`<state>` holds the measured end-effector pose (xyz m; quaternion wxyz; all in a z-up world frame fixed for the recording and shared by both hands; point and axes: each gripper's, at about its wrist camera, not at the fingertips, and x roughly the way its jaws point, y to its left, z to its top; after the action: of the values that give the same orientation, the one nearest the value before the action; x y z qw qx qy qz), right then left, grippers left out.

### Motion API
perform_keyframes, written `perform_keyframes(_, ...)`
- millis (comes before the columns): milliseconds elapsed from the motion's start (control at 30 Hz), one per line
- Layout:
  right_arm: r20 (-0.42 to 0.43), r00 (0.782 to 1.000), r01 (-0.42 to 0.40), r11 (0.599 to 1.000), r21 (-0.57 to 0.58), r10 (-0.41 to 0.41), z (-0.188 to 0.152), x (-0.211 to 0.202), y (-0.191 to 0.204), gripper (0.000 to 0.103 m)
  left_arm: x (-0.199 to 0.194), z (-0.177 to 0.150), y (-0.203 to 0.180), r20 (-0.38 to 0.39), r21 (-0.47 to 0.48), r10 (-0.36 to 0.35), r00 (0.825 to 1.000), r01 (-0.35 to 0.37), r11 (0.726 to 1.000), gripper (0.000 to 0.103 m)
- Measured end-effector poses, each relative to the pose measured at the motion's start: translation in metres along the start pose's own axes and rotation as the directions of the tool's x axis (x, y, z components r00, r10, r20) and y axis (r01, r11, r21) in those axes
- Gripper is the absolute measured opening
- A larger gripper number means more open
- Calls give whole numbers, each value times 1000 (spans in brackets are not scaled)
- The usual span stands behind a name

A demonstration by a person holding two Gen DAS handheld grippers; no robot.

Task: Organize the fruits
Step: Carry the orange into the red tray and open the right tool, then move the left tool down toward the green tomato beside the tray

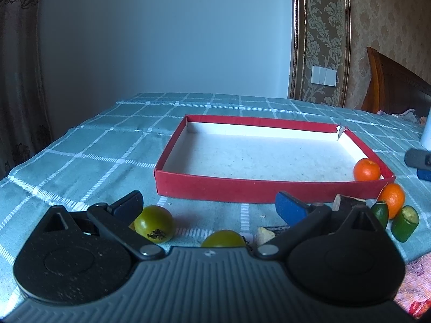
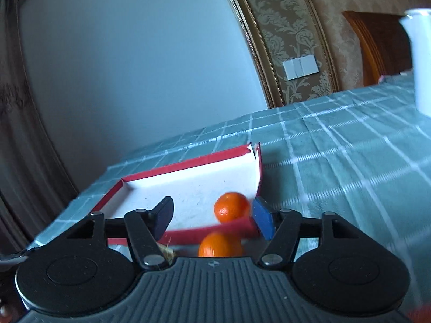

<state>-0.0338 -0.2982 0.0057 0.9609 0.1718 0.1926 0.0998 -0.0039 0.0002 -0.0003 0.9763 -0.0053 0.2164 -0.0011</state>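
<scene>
A shallow red box (image 1: 269, 188) with a white inside lies on the checked cloth; it also shows in the right wrist view (image 2: 188, 167). One orange (image 1: 367, 170) sits in its near right corner (image 2: 231, 206). A second orange (image 1: 393, 199) lies outside, by the box's near wall (image 2: 219, 245). Two green fruits (image 1: 154, 223) (image 1: 223, 239) lie just before my left gripper (image 1: 210, 207), which is open and empty. Cut green pieces (image 1: 404, 223) lie to the right. My right gripper (image 2: 212, 219) is open and empty, over the box's near wall.
Pale and dark cut scraps (image 1: 265, 235) lie by the left gripper's right finger. A white cylinder (image 2: 420, 62) stands at the right on the cloth. A wooden headboard (image 1: 396, 83) and patterned wall are behind. The right gripper's tip shows at the left view's right edge (image 1: 419, 161).
</scene>
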Motion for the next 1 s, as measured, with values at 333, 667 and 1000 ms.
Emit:
perform_keyframes(333,-5,999,48,997,53,-48,-18,1,-14,65,-15,1,11,31,-57,49,998,-47,997,103)
perform_keyframes(667,-2,999,37,996,86,-37,-19,0,-21,65,-91,-8,25,108,-69,82,991,-75,995,103)
perform_keyframes(1000,3,1000,28,994,101,-29,-19,0,-23,65,-116,-18,20,124,-46,80,989,-75,996,93)
